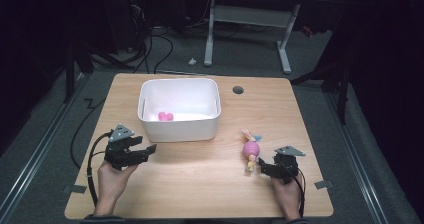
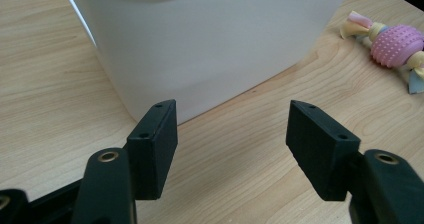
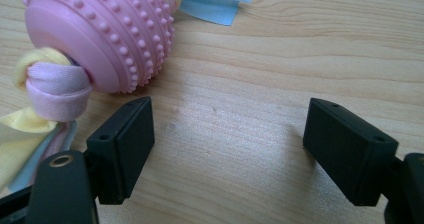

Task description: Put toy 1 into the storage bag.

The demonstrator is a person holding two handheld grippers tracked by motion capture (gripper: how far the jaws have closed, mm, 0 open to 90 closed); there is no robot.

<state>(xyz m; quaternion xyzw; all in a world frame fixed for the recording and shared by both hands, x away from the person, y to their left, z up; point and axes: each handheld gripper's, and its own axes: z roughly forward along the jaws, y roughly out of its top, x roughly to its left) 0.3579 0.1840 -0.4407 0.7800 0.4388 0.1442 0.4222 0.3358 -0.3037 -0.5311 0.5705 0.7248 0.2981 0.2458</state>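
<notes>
A white plastic bin [image 1: 178, 130] stands at the back middle of the wooden table [image 1: 200, 181], with a small pink object [image 1: 165, 116] lying inside it. A pink studded ball toy [image 1: 250, 149] with pastel cloth strips knotted through it lies on the table to the bin's right. My left gripper [image 1: 148, 149] sits low by the bin's front left corner, open and empty, its jaws facing the bin wall [image 2: 210, 44]. The toy [image 2: 395, 45] lies far to the right in that view. My right gripper [image 1: 261, 165] rests just beside the toy [image 3: 100, 34], open with bare wood between its jaws.
A dark round cable hole [image 1: 238, 90] sits in the tabletop behind the bin's right corner. Beyond the table, the white legs of another desk [image 1: 285, 51] and loose cables [image 1: 160, 49] stand on the grey floor. Bare wood lies between my two hands.
</notes>
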